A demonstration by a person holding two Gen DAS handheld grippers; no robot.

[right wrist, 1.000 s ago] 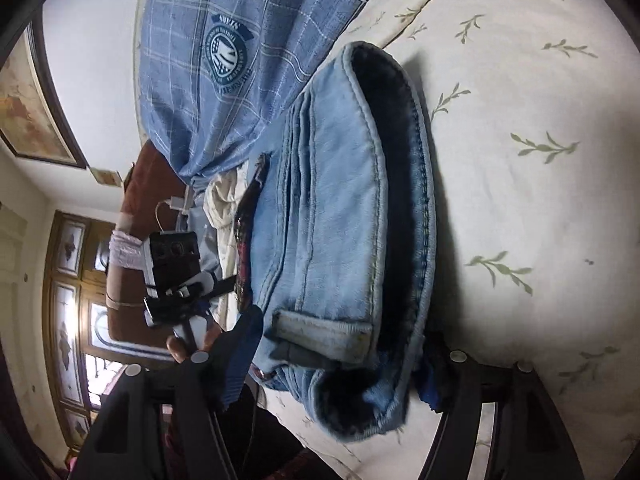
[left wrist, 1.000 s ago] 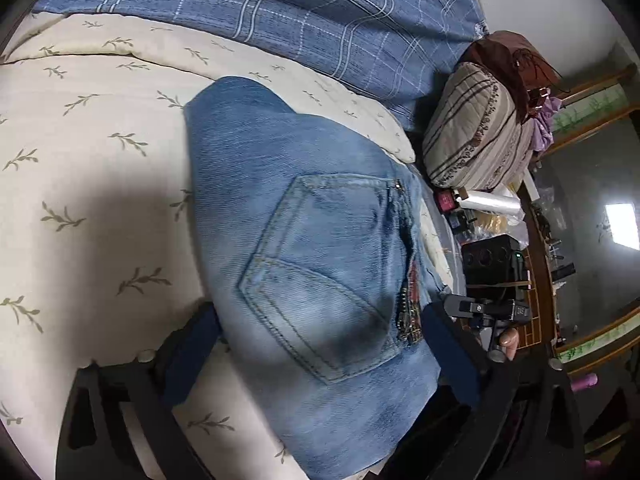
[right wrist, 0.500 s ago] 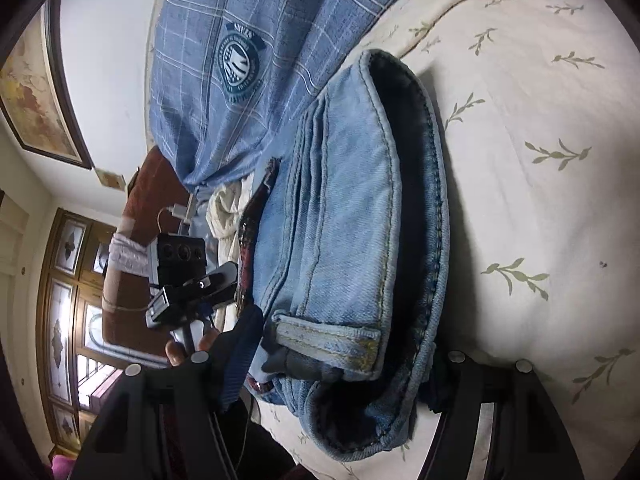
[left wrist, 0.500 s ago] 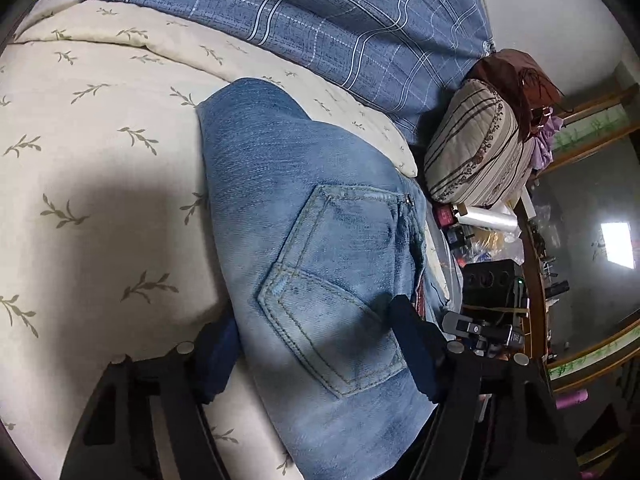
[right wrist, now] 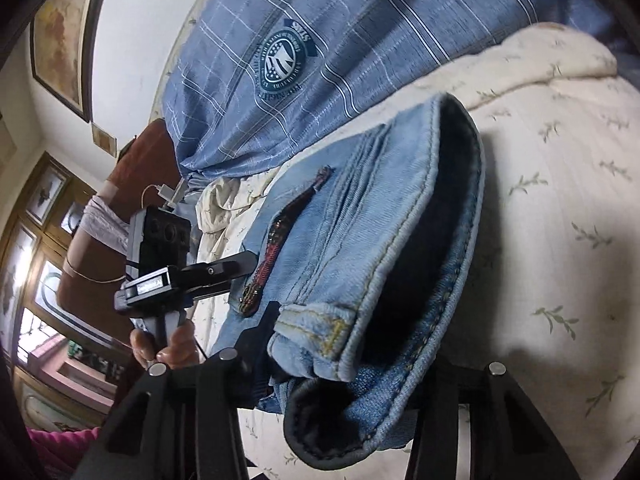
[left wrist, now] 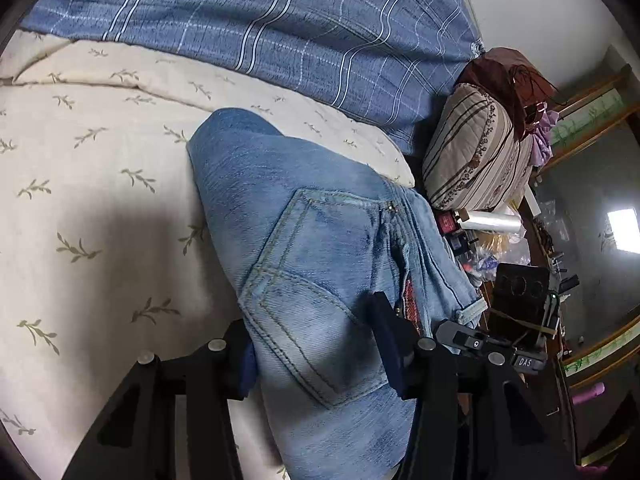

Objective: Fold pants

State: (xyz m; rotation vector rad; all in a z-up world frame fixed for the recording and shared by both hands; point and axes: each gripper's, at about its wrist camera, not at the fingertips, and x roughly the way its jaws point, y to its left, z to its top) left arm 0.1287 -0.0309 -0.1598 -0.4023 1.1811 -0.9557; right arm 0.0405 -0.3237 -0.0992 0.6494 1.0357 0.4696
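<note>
Now the left tool (left wrist: pixel 320 354) was squeezing the jeans (left wrist: pixel 304 248) by the back pocket, its jaws having just been closing with the cloth bunched between them. The right tool (right wrist: pixel 348 376) held the waistband end of the same jeans, and its jaws had just been closing on the thick folded cloth too. Both tools were at the near end. From there the jeans ran long and straight away across the bed (left wrist: pixel 92 208), toward the blue blanket (left wrist: pixel 280 28). I think the next move would carry this near end forward over the far end. Neither tool was nearer.
</note>
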